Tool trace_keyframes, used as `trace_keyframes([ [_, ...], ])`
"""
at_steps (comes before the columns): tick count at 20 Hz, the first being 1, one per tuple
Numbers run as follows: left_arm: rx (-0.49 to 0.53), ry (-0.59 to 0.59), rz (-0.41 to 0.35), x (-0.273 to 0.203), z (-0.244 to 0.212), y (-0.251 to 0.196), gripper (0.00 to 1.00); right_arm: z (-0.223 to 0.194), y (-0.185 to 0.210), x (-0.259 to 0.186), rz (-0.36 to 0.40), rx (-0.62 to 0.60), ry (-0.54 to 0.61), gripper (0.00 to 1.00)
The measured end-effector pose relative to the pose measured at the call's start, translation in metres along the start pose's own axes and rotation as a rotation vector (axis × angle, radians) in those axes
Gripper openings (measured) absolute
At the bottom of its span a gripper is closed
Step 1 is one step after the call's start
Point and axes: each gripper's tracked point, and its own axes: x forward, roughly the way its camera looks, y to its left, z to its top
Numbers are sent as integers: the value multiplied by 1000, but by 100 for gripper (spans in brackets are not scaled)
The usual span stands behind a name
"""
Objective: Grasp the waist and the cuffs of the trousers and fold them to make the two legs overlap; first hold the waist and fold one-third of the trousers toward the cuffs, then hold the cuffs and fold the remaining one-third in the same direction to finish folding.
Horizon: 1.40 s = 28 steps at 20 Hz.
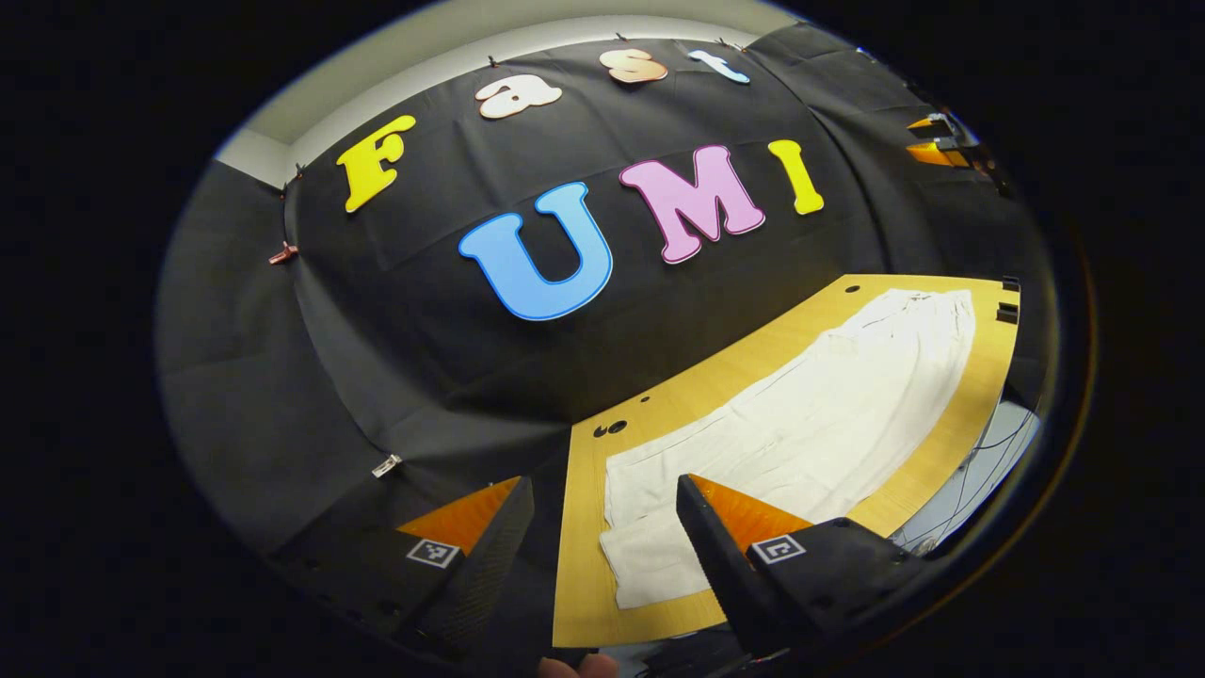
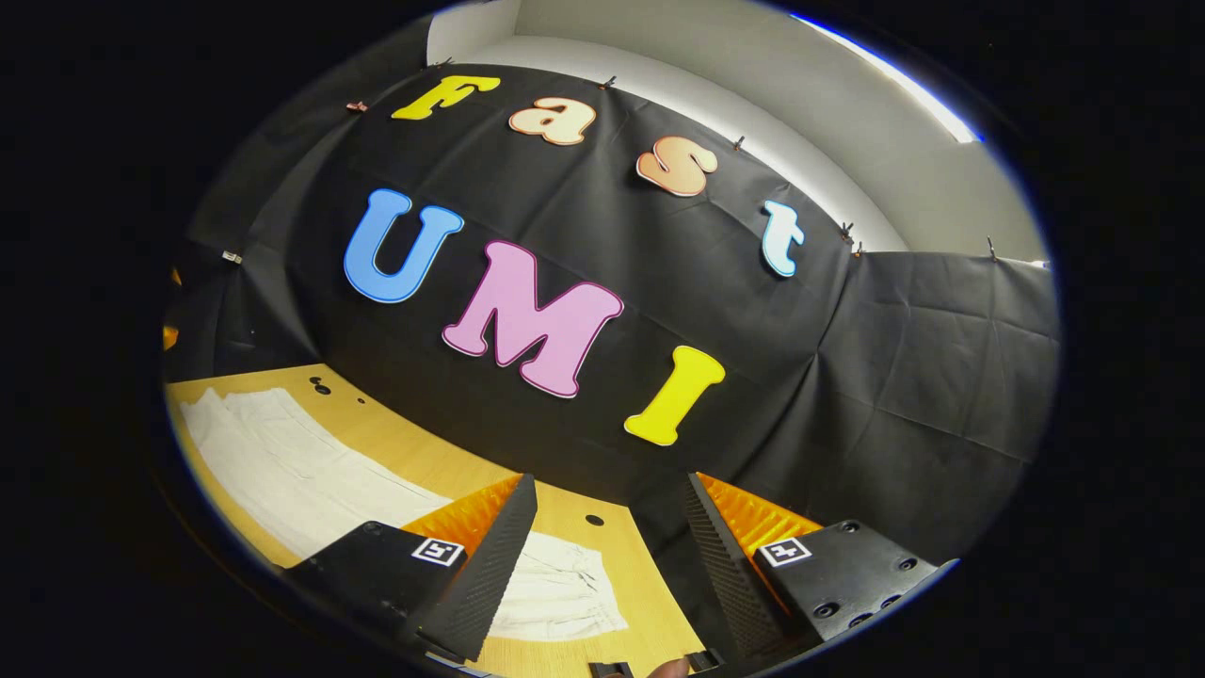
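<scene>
While the white trousers (image 1: 810, 424) lie flat along the wooden worktop (image 1: 659, 400), both tools hang above them — the left hand-held gripper (image 1: 602, 537) spread wide, grasping nothing, and the right hand-held gripper (image 2: 607, 556) likewise released.

Trousers (image 1: 800, 424) flat on table (image 1: 584, 584)
</scene>
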Motion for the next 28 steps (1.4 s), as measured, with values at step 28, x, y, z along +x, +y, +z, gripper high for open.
trace_keyframes([
  [28, 815, 292, -474, 94, -199, -123, 98, -184, 9, -61, 214, -319, 336, 97],
])
